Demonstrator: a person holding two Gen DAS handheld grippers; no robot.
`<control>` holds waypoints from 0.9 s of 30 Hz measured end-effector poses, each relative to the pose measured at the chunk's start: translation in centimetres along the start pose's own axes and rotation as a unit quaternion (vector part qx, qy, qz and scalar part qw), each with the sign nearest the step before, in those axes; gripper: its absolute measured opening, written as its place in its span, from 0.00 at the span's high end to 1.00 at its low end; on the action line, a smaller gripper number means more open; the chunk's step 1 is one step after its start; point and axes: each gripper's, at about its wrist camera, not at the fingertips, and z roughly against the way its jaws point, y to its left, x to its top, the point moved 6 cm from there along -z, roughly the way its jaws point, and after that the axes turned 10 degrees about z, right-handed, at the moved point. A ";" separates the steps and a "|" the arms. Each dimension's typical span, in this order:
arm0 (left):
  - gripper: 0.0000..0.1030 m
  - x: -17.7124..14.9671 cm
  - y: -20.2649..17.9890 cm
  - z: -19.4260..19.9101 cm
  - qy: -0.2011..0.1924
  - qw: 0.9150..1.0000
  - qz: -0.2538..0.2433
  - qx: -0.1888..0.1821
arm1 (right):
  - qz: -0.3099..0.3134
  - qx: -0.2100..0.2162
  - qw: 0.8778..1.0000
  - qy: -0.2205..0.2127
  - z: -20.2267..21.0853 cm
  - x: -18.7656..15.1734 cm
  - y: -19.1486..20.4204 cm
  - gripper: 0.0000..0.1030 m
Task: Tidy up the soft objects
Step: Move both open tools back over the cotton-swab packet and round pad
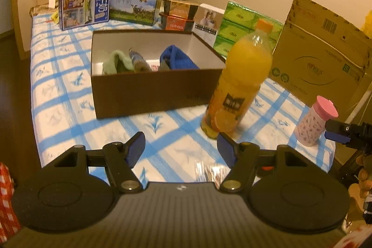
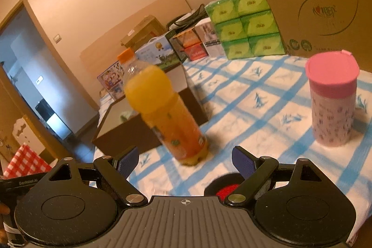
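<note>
Left wrist view shows a brown box (image 1: 148, 90) sitting on a bed with a blue checked sheet (image 1: 60, 94). Inside the box lie soft things: a pale green cloth (image 1: 116, 62) on the left, a small grey and blue one (image 1: 139, 61) in the middle, and a blue towel (image 1: 179, 58) on the right. So some of the tidying looks done.

Just right of the box stands an orange juice bottle (image 1: 239, 85) (a bit blurry), and further right a pink cup (image 1: 313, 122) with its lid on. Those are hard things, not soft. No more soft things show loose on the sheet, so little may be left, though I cannot be sure.

Both the left gripper (image 1: 180, 150) and the right gripper (image 2: 186, 159) have their jaws wide apart and hold nothing. The right one points at the bottle.
</note>
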 end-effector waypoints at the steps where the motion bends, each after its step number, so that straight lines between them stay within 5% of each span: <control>1: 0.36 -0.5 0.0 0.2 0.002 1.000 0.002 0.001 | 0.003 -0.001 1.000 0.002 0.1 -0.4 0.3 0.16; 12: 0.36 -5.1 -1.0 0.6 0.029 1.000 0.010 0.002 | 0.058 -0.038 0.997 0.037 -0.3 -5.0 2.4 0.16; 27: 0.34 -9.6 -3.4 -3.8 0.080 0.997 -0.003 -0.010 | 0.090 -0.080 0.988 0.094 -3.8 -8.6 1.1 0.09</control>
